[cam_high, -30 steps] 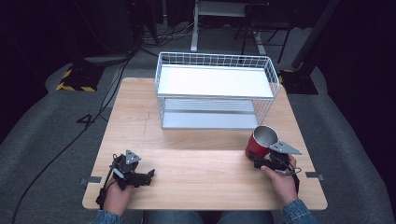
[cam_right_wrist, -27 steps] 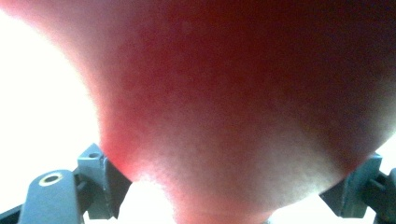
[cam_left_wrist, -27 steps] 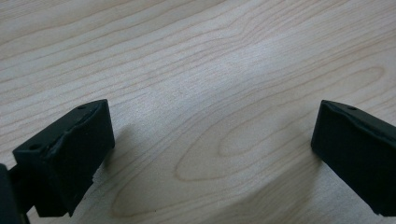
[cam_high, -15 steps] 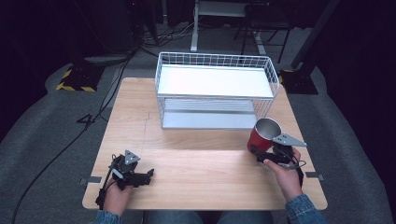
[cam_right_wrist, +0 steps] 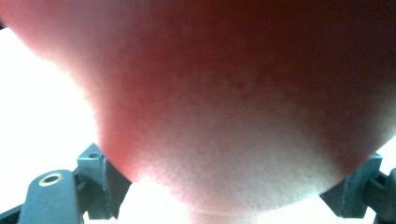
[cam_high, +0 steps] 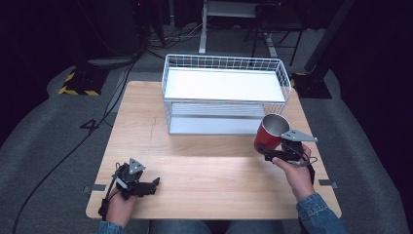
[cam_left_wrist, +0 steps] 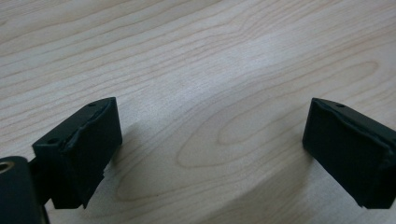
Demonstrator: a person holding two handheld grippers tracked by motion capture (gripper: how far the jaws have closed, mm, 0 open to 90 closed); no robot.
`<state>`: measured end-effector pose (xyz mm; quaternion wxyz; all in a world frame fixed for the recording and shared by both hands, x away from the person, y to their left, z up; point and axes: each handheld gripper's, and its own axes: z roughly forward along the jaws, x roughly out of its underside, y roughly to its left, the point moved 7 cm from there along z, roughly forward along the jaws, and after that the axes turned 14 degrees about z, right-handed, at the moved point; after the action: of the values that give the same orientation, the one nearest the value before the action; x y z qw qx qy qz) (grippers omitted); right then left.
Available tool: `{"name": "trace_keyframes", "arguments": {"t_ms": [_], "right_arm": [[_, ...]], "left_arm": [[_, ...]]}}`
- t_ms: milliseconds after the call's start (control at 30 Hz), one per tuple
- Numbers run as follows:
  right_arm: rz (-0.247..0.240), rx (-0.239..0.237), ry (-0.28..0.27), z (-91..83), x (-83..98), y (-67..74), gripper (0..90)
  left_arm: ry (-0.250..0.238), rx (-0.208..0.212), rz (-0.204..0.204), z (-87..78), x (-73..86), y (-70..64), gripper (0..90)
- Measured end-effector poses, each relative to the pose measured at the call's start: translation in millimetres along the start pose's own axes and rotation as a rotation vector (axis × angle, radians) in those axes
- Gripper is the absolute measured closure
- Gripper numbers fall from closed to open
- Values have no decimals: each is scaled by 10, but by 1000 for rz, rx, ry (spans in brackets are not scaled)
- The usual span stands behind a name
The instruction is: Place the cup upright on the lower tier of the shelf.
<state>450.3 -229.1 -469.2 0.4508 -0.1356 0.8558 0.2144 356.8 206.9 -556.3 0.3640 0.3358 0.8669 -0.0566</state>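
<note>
A red cup (cam_high: pixel 267 134) was held above the bench (cam_high: pixel 204 170) near its right edge, gripped between the jaws of the right claw (cam_high: pixel 265 150). Just behind it stood a white wire basket (cam_high: pixel 224 92), along the far edge. The left claw (cam_high: pixel 155 183) rested wide open and empty near the front left corner.

Wood table (cam_high: pixel 204 165) w/ white wire basket (cam_high: pixel 224 95) at back.
</note>
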Motion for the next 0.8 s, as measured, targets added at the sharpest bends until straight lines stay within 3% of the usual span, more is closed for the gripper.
{"name": "trace_keyframes", "arguments": {"t_ms": [67,333,800], "right_arm": [[-6,-9,10,58,-38,43,177],[-18,-30,31,263,-121,125,176],[-48,-59,82,660,-189,311,176]], "left_arm": [[-12,0,14,-42,19,-7,102],[-53,-26,-10,-219,56,9,81],[-57,-72,-47,-431,273,59,76]]}}
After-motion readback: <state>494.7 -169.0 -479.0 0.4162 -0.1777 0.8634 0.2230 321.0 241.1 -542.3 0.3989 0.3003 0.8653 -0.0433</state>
